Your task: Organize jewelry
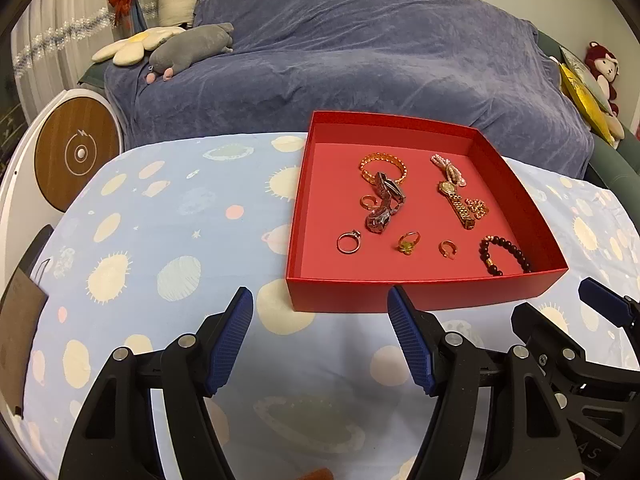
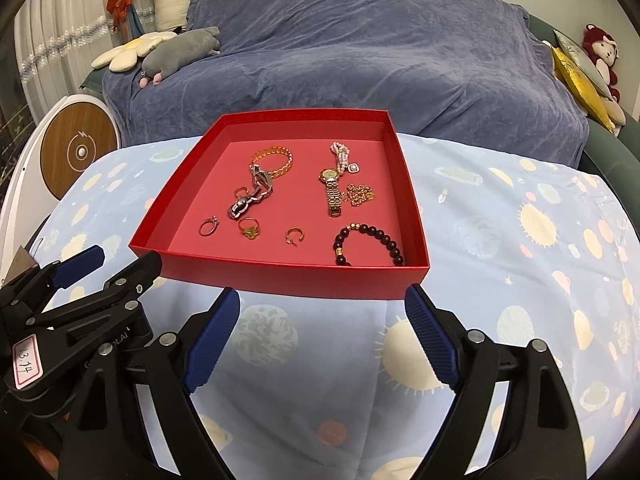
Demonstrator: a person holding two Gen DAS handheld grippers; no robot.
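A shallow red box (image 1: 420, 294) (image 2: 288, 276) stands on a blue planet-print cloth. It holds a gold bangle (image 1: 383, 166) (image 2: 273, 161), a silver bracelet (image 1: 384, 204) (image 2: 252, 196), a gold watch (image 1: 456, 202) (image 2: 332, 192), a pink bead string (image 1: 448, 168) (image 2: 342, 156), a gold chain (image 2: 360, 195), a dark bead bracelet (image 1: 504, 254) (image 2: 368, 242) and several rings (image 1: 349, 242) (image 2: 209, 226). My left gripper (image 1: 320, 336) is open and empty before the box's near wall. My right gripper (image 2: 322, 340) is open and empty, also just before it.
A sofa under a blue-grey throw (image 1: 360, 60) stands behind the table, with plush toys (image 1: 192, 48) on its left and cushions (image 2: 580, 80) on its right. A round wood-and-white device (image 1: 76, 152) stands at the left. The cloth (image 2: 520, 240) spreads around the box.
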